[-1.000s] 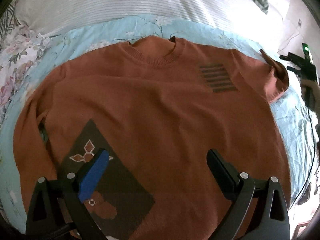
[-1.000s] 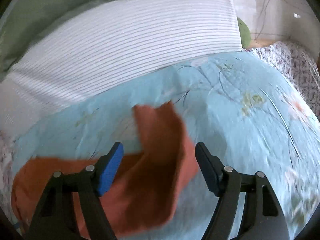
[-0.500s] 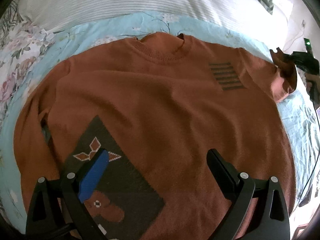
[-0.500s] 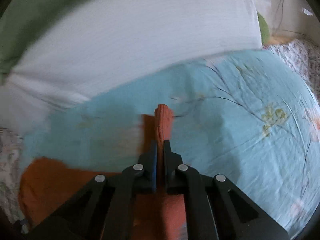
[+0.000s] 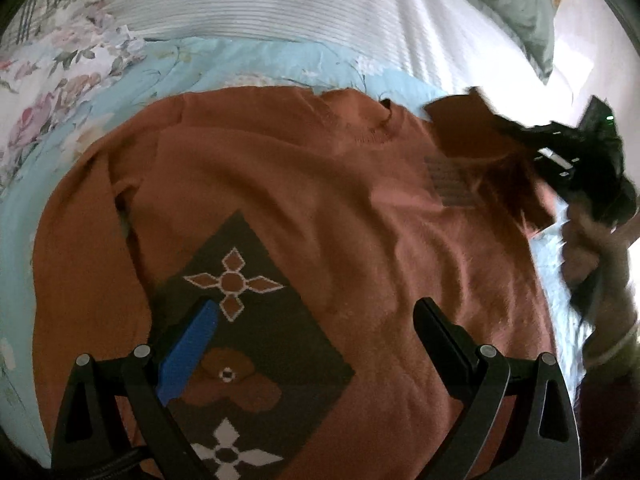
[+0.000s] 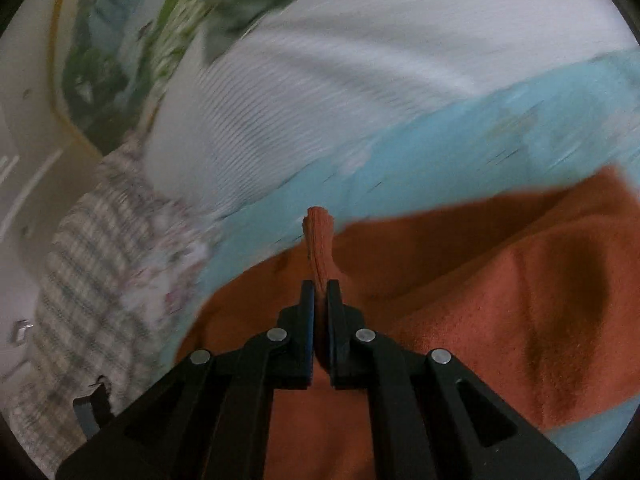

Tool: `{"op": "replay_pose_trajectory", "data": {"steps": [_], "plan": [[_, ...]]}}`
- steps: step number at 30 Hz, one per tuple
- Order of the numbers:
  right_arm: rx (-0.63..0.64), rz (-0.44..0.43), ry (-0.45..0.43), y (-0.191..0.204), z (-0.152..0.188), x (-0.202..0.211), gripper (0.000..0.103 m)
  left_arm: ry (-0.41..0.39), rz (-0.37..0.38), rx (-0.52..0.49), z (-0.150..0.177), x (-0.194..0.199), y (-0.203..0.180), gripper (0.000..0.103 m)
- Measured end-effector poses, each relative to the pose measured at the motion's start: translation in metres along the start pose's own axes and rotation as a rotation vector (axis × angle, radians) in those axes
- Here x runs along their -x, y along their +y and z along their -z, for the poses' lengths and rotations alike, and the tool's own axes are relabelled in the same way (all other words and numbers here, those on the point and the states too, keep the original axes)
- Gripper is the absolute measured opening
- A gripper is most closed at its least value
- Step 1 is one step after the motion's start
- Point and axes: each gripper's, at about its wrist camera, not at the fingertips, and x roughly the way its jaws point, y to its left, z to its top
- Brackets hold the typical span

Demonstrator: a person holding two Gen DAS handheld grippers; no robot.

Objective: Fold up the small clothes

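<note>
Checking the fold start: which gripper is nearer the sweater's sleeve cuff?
Right. The right gripper is clamped on the sleeve cuff; the left gripper hovers open above the sweater's lower front.

On my left wrist feed, soft daylight comes in from the upper right, blowing the wall (image 5: 592,52) out to white glare, while the sweater (image 5: 320,200) stays evenly lit and fairly sharp, and the right hand-held gripper (image 5: 560,152) is a dark smear of motion blur. My right wrist feed is dimmer and streaked with blur across the pillow (image 6: 360,80) and sheet (image 6: 460,144); only its own fingers (image 6: 308,320) and the pinched sleeve (image 6: 320,240) look crisp. Both views bend hard at the edges, with black corners.
</note>
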Motion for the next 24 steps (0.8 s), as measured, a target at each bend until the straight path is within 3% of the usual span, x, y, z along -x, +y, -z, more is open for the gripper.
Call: {"op": "replay_pose_trajectory", "data": {"steps": [4,9,11,12,13,14,20,22,24], "plan": [[0.039,-0.068,0.082,0.036,0.028,-0.048,0.006,-0.010,0.046,0.036,-0.003,-0.002,0.011,0.099],[0.081,-0.064,0.190,0.054,0.061,-0.093,0.012,-0.017,0.127,0.099,-0.012,-0.011,0.028,0.099],[0.054,-0.095,0.284,0.052,0.071,-0.106,0.025,-0.002,0.163,0.131,-0.018,-0.021,0.034,0.099],[0.052,-0.113,0.292,0.050,0.075,-0.104,0.036,0.003,0.181,0.141,-0.021,-0.026,0.036,0.099],[0.062,-0.117,0.286,0.048,0.078,-0.098,0.046,0.014,0.198,0.159,-0.027,-0.034,0.038,0.099],[0.073,-0.107,0.275,0.048,0.081,-0.093,0.049,0.020,0.208,0.166,-0.029,-0.039,0.041,0.099],[-0.034,-0.015,0.160,0.001,0.079,-0.022,0.049,0.064,0.318,0.243,-0.062,-0.092,0.048,0.095],[-0.063,0.025,0.119,-0.011,0.078,0.001,0.049,0.077,0.307,0.214,-0.073,-0.110,0.039,0.086],[-0.078,0.059,0.083,-0.018,0.077,0.022,0.049,0.067,0.292,0.166,-0.077,-0.112,0.028,0.062]]}}
